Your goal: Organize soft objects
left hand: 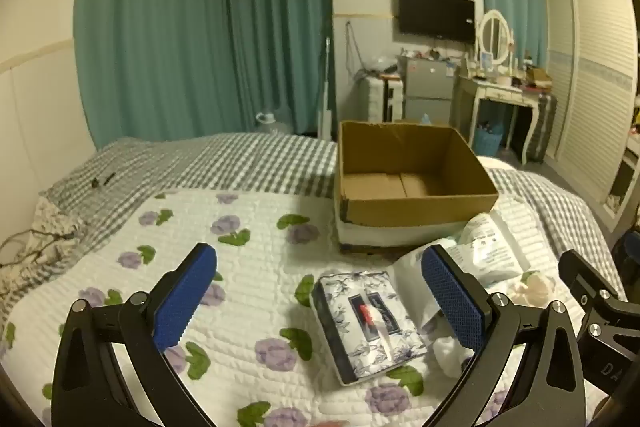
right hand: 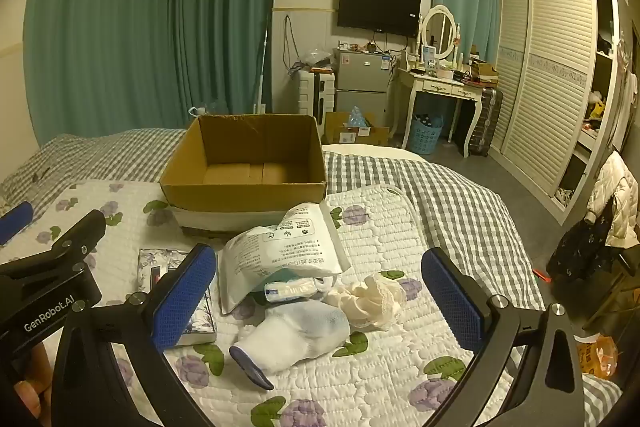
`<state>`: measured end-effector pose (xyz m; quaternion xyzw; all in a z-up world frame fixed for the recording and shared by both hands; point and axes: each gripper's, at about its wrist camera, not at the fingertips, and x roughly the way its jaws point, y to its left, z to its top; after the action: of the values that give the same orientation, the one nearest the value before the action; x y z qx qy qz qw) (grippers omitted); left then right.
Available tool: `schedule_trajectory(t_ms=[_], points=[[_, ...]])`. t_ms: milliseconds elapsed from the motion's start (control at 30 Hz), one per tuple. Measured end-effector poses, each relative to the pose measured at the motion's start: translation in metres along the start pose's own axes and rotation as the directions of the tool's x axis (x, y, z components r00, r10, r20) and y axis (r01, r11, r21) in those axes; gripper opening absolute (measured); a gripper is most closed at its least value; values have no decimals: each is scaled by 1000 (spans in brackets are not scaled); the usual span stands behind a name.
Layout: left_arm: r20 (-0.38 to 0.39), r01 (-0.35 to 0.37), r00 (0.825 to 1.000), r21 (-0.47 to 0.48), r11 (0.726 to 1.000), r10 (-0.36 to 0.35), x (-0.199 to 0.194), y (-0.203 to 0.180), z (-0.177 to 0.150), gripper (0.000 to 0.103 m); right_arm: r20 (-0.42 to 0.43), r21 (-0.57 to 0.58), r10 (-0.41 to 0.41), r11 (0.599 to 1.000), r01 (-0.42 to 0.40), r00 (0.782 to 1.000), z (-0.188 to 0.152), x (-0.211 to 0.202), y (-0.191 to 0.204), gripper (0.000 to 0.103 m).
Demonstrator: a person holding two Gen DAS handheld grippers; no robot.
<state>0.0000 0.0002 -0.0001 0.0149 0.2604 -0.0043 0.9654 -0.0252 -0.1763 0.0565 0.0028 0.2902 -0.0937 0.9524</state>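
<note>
A pile of soft things lies on a flowered white quilt (right hand: 400,227). The pile holds a floral tissue pack (left hand: 368,323), a white plastic pouch (right hand: 280,255), a white sock (right hand: 296,335), a cream scrunchie (right hand: 372,299) and a small roll (right hand: 290,289). Behind them an empty cardboard box (right hand: 244,195) stands on the bed. My left gripper (left hand: 320,299) hovers open over the tissue pack, which sits between its fingers untouched. Over the sock and scrunchie my right gripper (right hand: 320,303) is open too, holding nothing. The other gripper's body (right hand: 52,267) shows at the left of the right wrist view.
A grey checked bedspread (right hand: 440,183) covers the bed beyond the quilt. Teal curtains (left hand: 200,27) hang behind. Far right stand a dressing table (right hand: 440,83), a small fridge (right hand: 360,79), a louvred wardrobe (right hand: 552,75) and a chair with clothes (right hand: 608,211). Cables (left hand: 36,251) lie at the bed's left edge.
</note>
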Motion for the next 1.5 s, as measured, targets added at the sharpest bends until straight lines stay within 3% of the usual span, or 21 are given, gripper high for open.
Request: schedule_trajectory(t_ms=[1500], points=[[-10, -1, 1000, 9, 1000, 1, 1, -5, -4, 103, 0, -1, 22, 1000, -22, 1000, 0, 1, -2, 103]])
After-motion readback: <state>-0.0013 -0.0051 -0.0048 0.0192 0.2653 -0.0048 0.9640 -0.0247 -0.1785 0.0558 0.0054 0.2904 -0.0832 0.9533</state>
